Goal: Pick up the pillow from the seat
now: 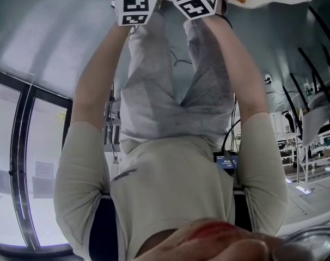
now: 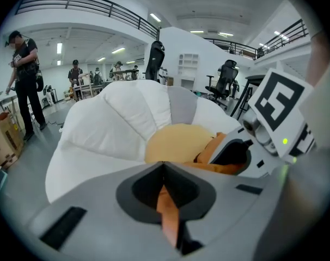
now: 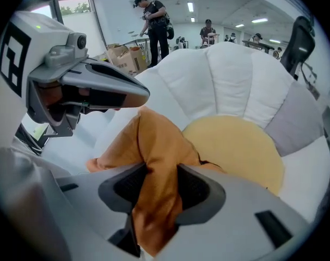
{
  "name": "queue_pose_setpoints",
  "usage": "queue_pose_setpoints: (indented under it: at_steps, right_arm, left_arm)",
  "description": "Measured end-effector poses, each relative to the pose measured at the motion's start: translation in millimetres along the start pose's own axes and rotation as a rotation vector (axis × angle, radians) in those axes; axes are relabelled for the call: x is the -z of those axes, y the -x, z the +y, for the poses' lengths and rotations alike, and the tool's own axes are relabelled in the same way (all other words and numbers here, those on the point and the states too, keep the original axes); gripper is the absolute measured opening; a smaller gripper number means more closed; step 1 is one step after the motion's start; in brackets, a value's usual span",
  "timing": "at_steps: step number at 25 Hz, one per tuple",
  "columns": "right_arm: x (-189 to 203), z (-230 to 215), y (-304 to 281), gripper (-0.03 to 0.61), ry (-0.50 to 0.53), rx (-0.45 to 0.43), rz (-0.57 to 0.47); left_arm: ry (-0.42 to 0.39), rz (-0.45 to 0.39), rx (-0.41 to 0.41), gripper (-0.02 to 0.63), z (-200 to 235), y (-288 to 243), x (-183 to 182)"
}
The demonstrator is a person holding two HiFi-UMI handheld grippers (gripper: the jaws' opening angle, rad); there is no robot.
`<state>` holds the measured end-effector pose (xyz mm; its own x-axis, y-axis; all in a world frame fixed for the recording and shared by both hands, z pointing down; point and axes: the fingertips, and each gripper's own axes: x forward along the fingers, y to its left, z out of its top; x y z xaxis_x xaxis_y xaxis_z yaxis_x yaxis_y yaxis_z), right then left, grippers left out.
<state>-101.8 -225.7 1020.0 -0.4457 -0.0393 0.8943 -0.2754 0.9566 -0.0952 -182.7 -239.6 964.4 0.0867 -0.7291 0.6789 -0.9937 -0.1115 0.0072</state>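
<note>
An orange fabric pillow (image 3: 157,145) lies bunched on a white petal-shaped seat (image 3: 225,80) with a round yellow centre (image 3: 236,145). My right gripper (image 3: 159,181) is shut on a thick fold of the orange fabric. My left gripper (image 2: 164,170) is shut on a thin strip of the same pillow (image 2: 167,211). The two grippers stand close side by side over the seat (image 2: 116,124). In the head view only their marker cubes show, the left cube (image 1: 133,7) and the right cube (image 1: 196,0), at the ends of both outstretched arms.
Several people stand in the hall behind the seat, one near cardboard boxes (image 2: 4,137). Black office chairs (image 2: 225,78) stand further back. A tall window (image 1: 23,167) is at the left in the head view.
</note>
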Motion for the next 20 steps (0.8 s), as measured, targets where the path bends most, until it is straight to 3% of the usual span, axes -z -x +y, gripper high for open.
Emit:
queue_pose_setpoints:
  at_steps: [6,11,14,20]
  right_arm:
    - [-5.5,-11.2,31.4,0.084,-0.011,0.07,-0.042]
    - [-13.9,-21.9,86.0,0.066,-0.156,0.107,-0.124]
    - [-29.0,-27.7,136.5,0.067,-0.206,0.138,-0.179]
    - [-75.8,-49.3,252.0,0.069,-0.167,0.245,-0.288]
  left_arm:
    - [0.004,-0.008,0.002,0.009,-5.9,18.7,-17.6]
    - [0.007,-0.034,0.003,0.009,-11.2,50.9,-51.0]
    - [0.006,-0.062,0.006,0.009,-18.9,76.3,-85.0]
    - [-0.051,-0.164,0.028,0.009,-40.0,124.7,-181.8]
